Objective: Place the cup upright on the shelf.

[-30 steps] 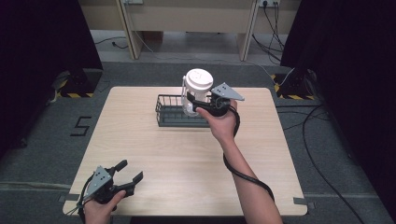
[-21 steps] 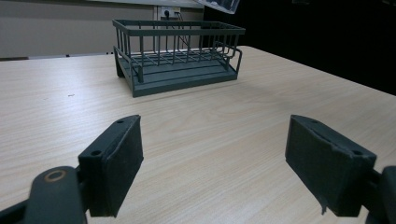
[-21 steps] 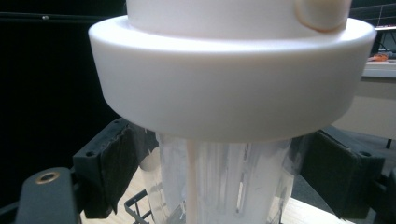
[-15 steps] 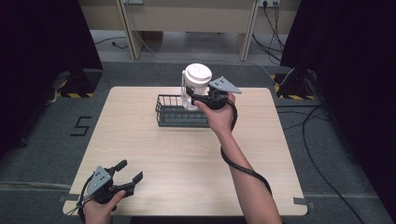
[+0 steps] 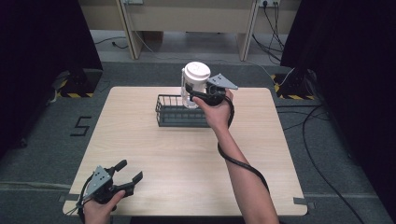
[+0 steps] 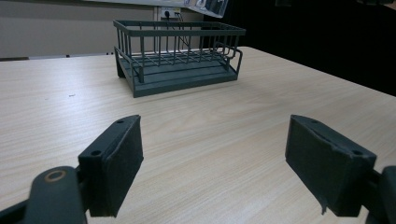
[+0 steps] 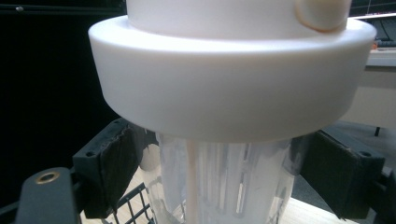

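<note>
Jar [image 5: 195, 84] hangs clamped in the right gripper [image 5: 198, 95], above the basket [image 5: 175, 114]. Setting down remains, I judge. Left gripper [image 5: 125, 175] rests open on the counter [image 5: 187, 154].

Right gripper [image 5: 190, 91] raised, arm extended, jaws clamped; left gripper [image 5: 125, 173] low, jaws apart.

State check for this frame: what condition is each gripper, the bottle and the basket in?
Right gripper: shut on the bottle's clear body, under its lid.
Bottle: upright, white lid on, held above the basket.
Basket: on the table, nothing inside.
Left gripper: open, holding nothing.
</note>
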{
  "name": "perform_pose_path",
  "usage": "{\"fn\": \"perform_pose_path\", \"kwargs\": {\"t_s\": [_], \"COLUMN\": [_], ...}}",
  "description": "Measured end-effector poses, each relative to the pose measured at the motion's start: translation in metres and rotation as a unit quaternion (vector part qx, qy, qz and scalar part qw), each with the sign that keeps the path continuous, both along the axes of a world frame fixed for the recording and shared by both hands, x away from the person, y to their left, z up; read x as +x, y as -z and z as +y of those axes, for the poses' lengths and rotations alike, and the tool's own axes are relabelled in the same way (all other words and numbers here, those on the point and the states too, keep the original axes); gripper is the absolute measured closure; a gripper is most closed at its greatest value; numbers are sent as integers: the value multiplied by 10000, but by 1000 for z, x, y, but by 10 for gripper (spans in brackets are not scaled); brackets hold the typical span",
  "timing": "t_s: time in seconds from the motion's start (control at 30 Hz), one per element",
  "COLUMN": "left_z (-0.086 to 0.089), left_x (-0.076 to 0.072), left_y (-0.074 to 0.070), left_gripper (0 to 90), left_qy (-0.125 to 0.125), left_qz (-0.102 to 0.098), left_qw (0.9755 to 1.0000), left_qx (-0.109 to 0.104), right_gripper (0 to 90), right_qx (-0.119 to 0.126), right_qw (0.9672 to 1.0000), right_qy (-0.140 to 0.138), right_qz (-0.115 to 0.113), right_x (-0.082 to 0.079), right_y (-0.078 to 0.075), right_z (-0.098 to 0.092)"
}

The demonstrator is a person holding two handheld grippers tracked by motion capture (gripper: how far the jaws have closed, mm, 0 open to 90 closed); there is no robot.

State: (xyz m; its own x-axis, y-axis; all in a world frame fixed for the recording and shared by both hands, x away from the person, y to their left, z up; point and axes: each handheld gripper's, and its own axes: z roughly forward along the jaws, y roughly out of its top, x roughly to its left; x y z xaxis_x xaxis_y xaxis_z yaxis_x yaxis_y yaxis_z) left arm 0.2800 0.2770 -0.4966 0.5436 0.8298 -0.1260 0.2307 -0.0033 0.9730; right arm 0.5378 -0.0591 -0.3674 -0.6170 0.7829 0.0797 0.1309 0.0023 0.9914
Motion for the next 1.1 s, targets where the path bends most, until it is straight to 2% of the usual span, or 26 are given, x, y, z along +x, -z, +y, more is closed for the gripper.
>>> {"fn": "perform_pose_path", "kwargs": {"t_s": [0.57,1.1], "left_z": [1,1], "left_x": [0,1], "left_y": [0,0], "left_gripper": [186,186], "left_qy": [3,5], "left_qz": [11,8], "left_qw": [10000,10000], "left_qx": [3,-1], "right_gripper": [172,171], "right_qx": [-93,-201], "right_qw": [9996,9986], "right_qy": [90,124], "right_qz": [261,480], "right_x": [19,25], "right_y": [15,30], "right_z": [6,12]}}
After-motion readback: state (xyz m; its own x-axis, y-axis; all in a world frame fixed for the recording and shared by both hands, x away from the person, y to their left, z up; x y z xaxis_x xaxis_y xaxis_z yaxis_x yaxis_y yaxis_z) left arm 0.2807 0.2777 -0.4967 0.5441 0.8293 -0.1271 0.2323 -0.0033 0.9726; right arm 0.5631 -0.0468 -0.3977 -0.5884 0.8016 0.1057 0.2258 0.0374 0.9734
